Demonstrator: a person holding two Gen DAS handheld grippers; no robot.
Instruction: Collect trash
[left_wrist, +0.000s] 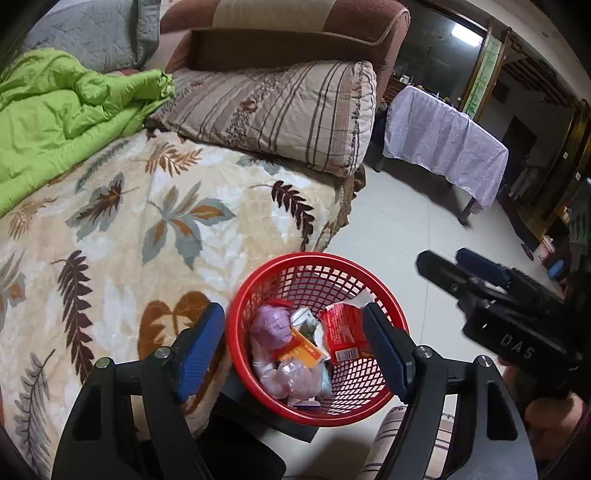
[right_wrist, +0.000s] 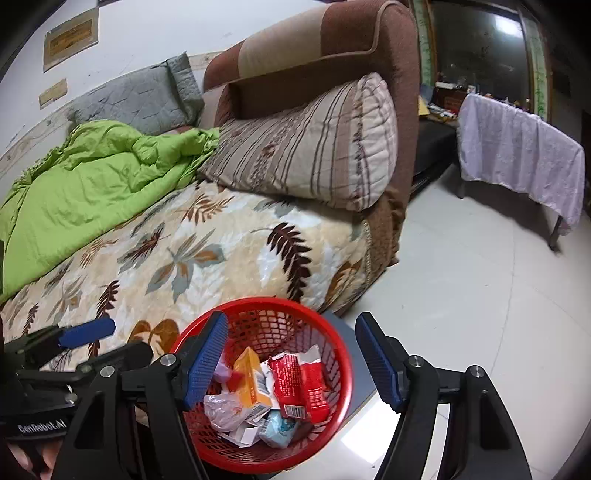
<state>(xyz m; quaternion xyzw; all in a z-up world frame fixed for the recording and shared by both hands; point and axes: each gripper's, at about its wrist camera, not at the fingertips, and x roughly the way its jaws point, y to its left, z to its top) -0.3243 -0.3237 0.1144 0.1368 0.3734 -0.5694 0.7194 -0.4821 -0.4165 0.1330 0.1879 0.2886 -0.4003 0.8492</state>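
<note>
a red mesh basket (left_wrist: 317, 332) stands on the floor right against the edge of the bed (left_wrist: 147, 229), its open mouth facing up toward both claws. inside it the trash lies jumbled: a red wrapper (right_wrist: 299, 384) with its long axis running from the far rim toward the near one, barcode end nearest the claws; an orange carton (right_wrist: 251, 380) beside it on the bed side, lying along roughly the same line; a crumpled lilac bag (left_wrist: 271, 326) against the wall nearest the bed, a clear plastic bag (right_wrist: 221, 406) low in the pile, and a pale blue packet (right_wrist: 280, 426) at the bottom. the left claw (left_wrist: 295, 350) hangs over the basket with its blue pads spread wide, one over the blanket edge and one over the basket's far side, and nothing between them. the right claw (right_wrist: 291, 358) hangs likewise, fingers wide apart and empty, straddling the basket from above. on the bed are a leaf-print blanket, a bunched green quilt (left_wrist: 62, 110) and a striped pillow (left_wrist: 288, 110) propped at the brown headboard (right_wrist: 325, 48). across the pale tiled floor (right_wrist: 461, 295) stands a counter draped in a white cloth (right_wrist: 517, 155).
</note>
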